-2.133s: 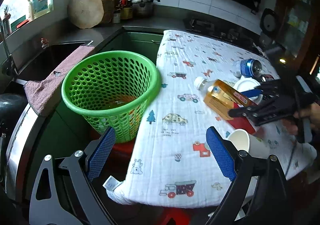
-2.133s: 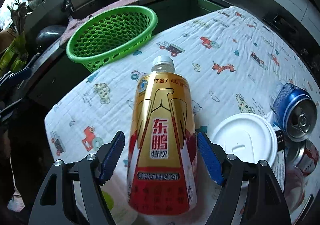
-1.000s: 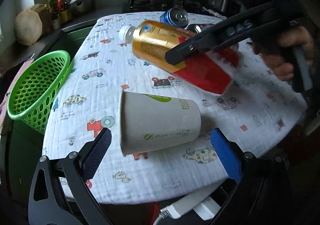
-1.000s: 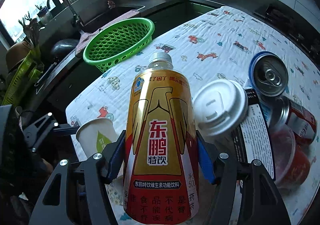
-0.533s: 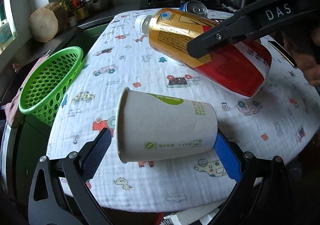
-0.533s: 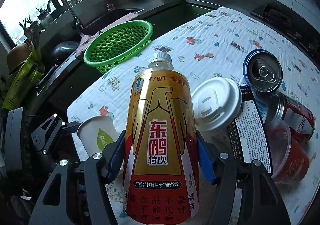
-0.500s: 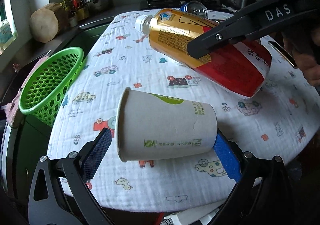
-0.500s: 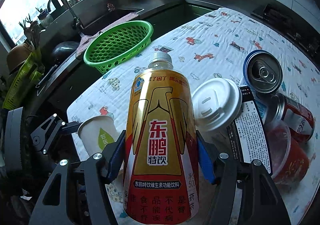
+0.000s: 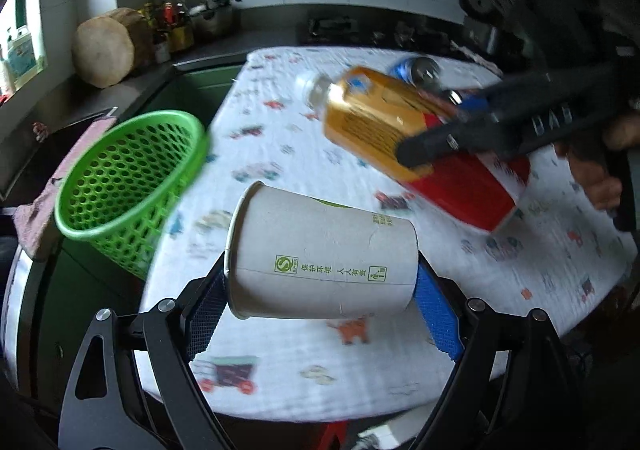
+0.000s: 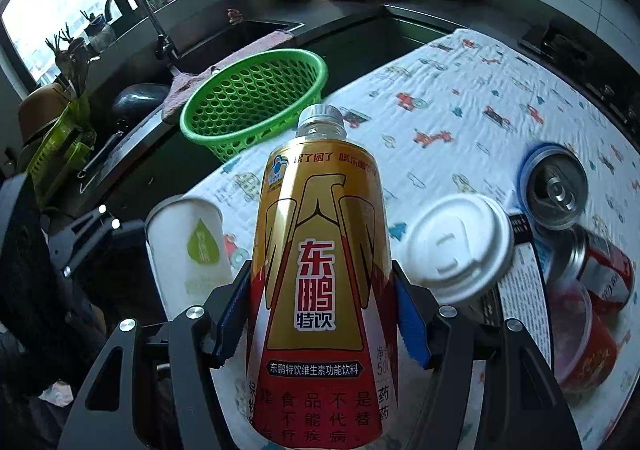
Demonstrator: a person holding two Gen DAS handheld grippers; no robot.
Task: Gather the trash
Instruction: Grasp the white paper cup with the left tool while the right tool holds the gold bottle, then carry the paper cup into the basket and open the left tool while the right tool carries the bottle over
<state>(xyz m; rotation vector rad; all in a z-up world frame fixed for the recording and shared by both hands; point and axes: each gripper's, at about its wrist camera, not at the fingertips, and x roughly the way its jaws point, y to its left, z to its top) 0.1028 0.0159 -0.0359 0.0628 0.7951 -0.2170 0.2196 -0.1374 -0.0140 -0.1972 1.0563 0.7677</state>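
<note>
Left gripper [image 9: 320, 302] clamps a smooth paper cup [image 9: 320, 258] sideways; right gripper [image 10: 320, 314] grips a glossy gold-red plastic bottle [image 10: 320, 290], perforated green basket [image 10: 256, 97] ahead.

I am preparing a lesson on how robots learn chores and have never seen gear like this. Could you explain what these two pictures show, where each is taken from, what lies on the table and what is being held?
There is no robot: a person holds a two-finger gripper in each hand, each with a camera looking along its fingers.

The left camera's picture shows the left gripper clamping a paper cup sideways. The right camera's picture shows the right gripper clamping a gold and red drink bottle, cap pointing away.

On the table's patterned cloth lie a white-lidded cup, a blue can, a red can and a red plastic tub. A green basket sits beyond the table's edge, probably for the trash.
</note>
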